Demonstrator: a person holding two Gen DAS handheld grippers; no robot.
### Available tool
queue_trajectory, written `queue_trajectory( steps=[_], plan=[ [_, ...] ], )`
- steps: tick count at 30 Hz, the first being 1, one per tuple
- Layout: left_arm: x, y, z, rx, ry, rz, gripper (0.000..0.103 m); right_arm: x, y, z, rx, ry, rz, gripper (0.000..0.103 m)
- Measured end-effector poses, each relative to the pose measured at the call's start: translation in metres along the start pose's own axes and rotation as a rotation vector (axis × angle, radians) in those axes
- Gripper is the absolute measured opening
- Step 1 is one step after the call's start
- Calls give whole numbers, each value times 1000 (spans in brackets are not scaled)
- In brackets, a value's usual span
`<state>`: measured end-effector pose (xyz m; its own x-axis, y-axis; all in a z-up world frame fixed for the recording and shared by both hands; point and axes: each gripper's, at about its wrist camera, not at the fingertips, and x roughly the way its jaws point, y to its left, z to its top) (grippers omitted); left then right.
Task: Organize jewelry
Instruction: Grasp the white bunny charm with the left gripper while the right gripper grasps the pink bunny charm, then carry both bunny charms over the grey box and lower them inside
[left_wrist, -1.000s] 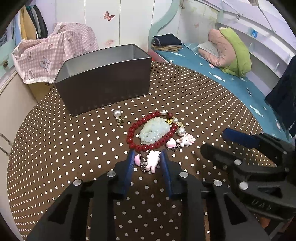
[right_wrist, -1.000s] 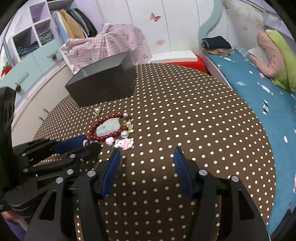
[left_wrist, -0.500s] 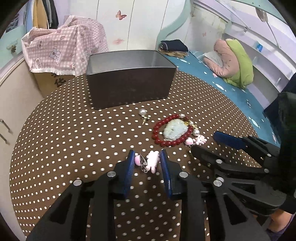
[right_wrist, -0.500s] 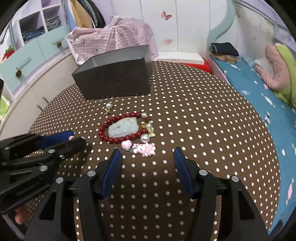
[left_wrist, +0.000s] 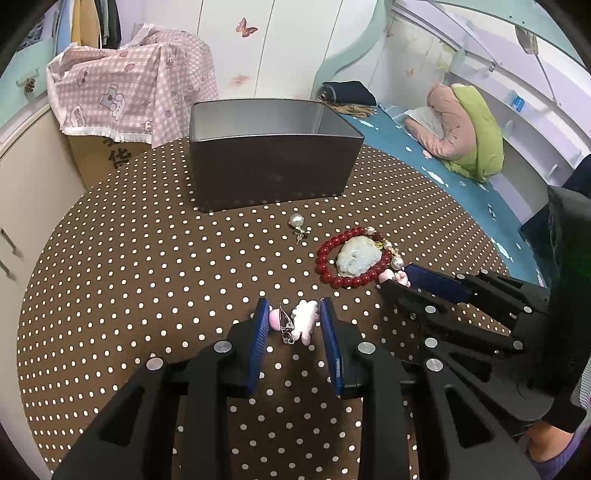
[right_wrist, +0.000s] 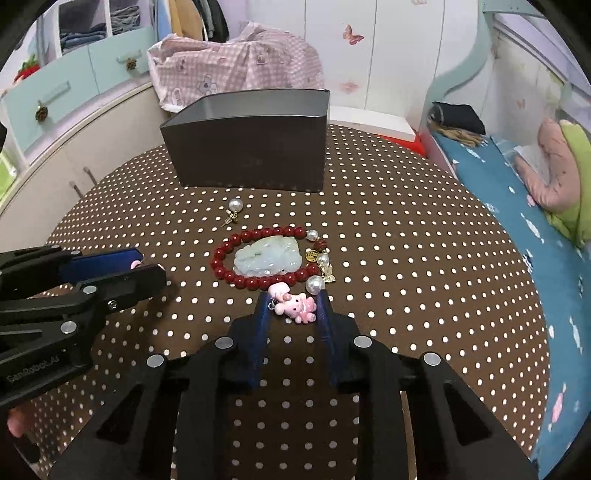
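A round table (left_wrist: 110, 258) in brown white-dotted cloth fills both views; a dark, smooth rectangular tin (right_wrist: 251, 151) sits upper centre; the left gripper (left_wrist: 293, 325), marked "GenRobot.AI", pinches a pale pink charm (left_wrist: 304, 319); the right gripper (right_wrist: 291, 310), jaws closing, brackets a glossy pink charm (right_wrist: 295, 304) below the red bead bracelet (right_wrist: 258, 258).

Both wrist views: even, soft indoor light with no hard glare. Faint shadows lie under the dark box (left_wrist: 273, 173) on the polka-dot desk (left_wrist: 147, 258). Strong fisheye distortion bends the bed (right_wrist: 517, 206) and cupboards (right_wrist: 66, 92) at the rim; the corners vignette to black. The centre is sharp; the right view's blue pads (right_wrist: 263, 317) show slight motion blur.
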<state>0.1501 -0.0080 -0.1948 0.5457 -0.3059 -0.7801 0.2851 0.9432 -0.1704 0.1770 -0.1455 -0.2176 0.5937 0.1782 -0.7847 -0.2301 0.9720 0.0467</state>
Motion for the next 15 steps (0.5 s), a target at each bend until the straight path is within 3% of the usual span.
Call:
queue_trajectory(
  steps=[15],
  plan=[
    [-17, -1, 11, -4, -36, -59, 26, -35, -5, 8, 21, -62, 47, 23]
  ],
)
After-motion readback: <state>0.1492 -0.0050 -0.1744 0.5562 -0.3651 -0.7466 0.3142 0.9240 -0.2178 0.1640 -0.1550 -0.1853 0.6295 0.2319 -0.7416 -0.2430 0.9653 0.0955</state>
